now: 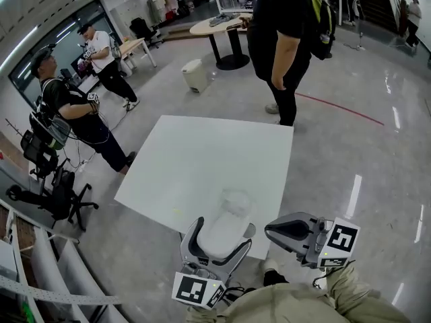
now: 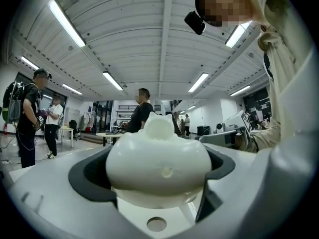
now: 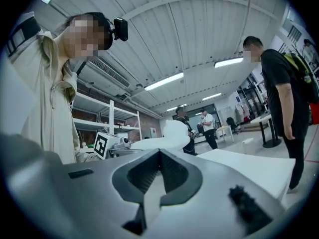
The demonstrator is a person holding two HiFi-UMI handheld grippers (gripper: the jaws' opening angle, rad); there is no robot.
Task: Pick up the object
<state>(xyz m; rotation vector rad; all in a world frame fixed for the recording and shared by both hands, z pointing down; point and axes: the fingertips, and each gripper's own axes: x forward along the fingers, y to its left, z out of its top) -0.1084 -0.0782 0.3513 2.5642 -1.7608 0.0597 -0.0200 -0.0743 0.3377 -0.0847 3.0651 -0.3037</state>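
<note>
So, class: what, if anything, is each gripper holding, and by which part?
The left gripper clamps the white rounded object across its wide body, one jaw each side. The right gripper is shut on nothing.

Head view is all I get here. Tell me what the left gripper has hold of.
Observer: In the left gripper view, the left gripper is shut on a rounded white object, with its dark fingers pressing on both sides.
Operator: Describe the top of it.
Observer: A small knob with two ear-like points sits on top.
Operator: Now check the right gripper.
Observer: In the right gripper view, the right gripper has its fingers together with nothing between them.
</note>
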